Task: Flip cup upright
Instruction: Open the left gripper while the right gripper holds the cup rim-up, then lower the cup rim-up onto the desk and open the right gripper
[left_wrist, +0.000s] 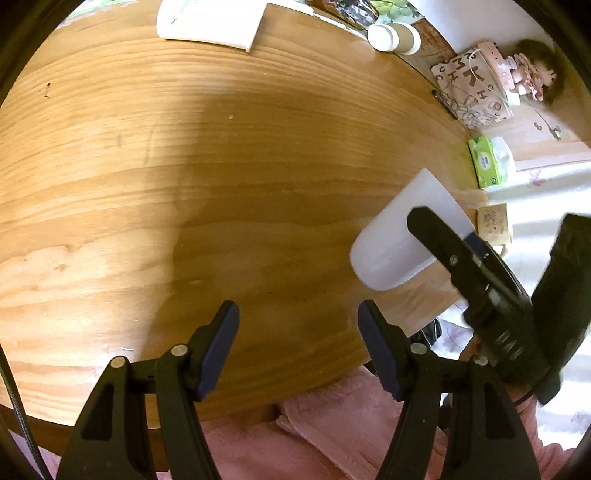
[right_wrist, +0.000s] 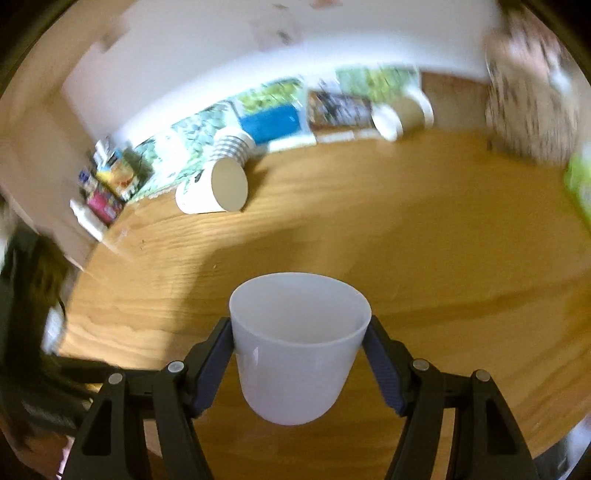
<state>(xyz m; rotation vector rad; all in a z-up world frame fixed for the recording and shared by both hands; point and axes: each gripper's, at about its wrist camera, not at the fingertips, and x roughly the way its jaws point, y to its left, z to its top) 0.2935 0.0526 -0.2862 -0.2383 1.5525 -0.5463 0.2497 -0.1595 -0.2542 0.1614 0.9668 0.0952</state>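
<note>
White plastic cup (right_wrist: 299, 350) hangs above the wooden table (right_wrist: 424, 258), mouth up, pinched just below its rim by the right gripper (right_wrist: 300, 363). The left gripper (left_wrist: 299, 347) gapes empty. Smooth tapered walls could slip downward if squeeze loosens.

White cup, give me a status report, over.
Right gripper shut on white cup, held above the table, mouth facing away from camera. Left gripper open, holding nothing. Paper cups lie far back, nothing in the way.

One white cup (right_wrist: 299, 347), two grippers (left_wrist: 298, 334) (right_wrist: 300, 354)
</note>
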